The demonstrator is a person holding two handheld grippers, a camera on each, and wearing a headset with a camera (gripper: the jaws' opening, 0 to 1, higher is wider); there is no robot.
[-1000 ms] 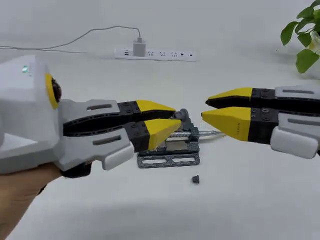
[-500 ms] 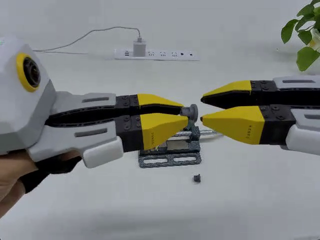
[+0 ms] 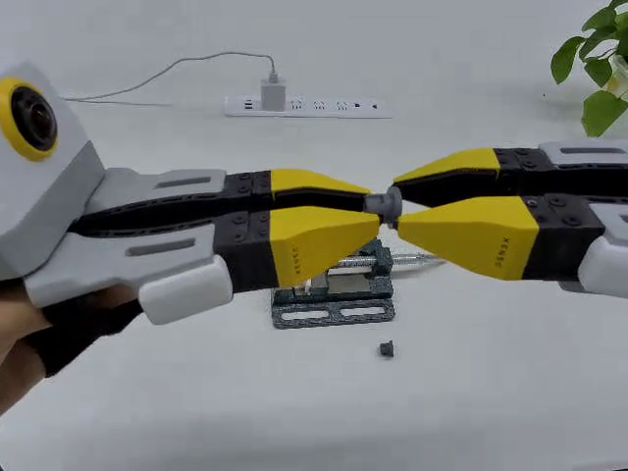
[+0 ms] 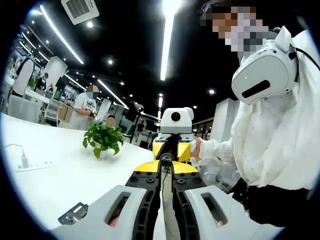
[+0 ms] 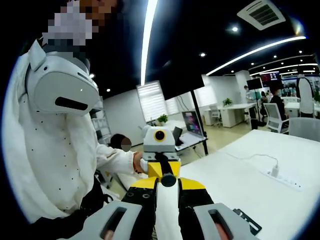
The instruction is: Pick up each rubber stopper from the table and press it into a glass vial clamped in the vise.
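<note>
My left gripper (image 3: pixel 372 208) has its jaws pressed onto a grey rubber stopper (image 3: pixel 384 204), pinching what looks like the narrower end and holding it in the air above the vise (image 3: pixel 334 302). My right gripper (image 3: pixel 397 207) sits nose to nose with it from the other side. Its 2 yellow tips bracket the stopper's wider end, but I cannot tell whether they are squeezing it or only flanking it. In the right gripper view the stopper (image 5: pixel 168 179) is a dark round between my tips, with the left gripper (image 5: pixel 159 150) straight beyond it.

Below the meeting point, the small grey vise stands on the white table (image 3: pixel 491 402) with its screw handle (image 3: pixel 417 261) pointing right. My left jaw covers the top of the vise, so I cannot make out the vial clearly. A second stopper (image 3: pixel 386 349) lies loose on the table just in front of the vise. Further back are a power strip (image 3: pixel 306 106) with a charger plugged in, and the leaves of a potted plant (image 3: pixel 594 69).

I judge this to be a mid-air hand-over or regrip, done so the plug end faces outward. Next, 1 gripper must grip firmly before the other lets go, then line the stopper up over the vial mouth and press it straight in
</note>
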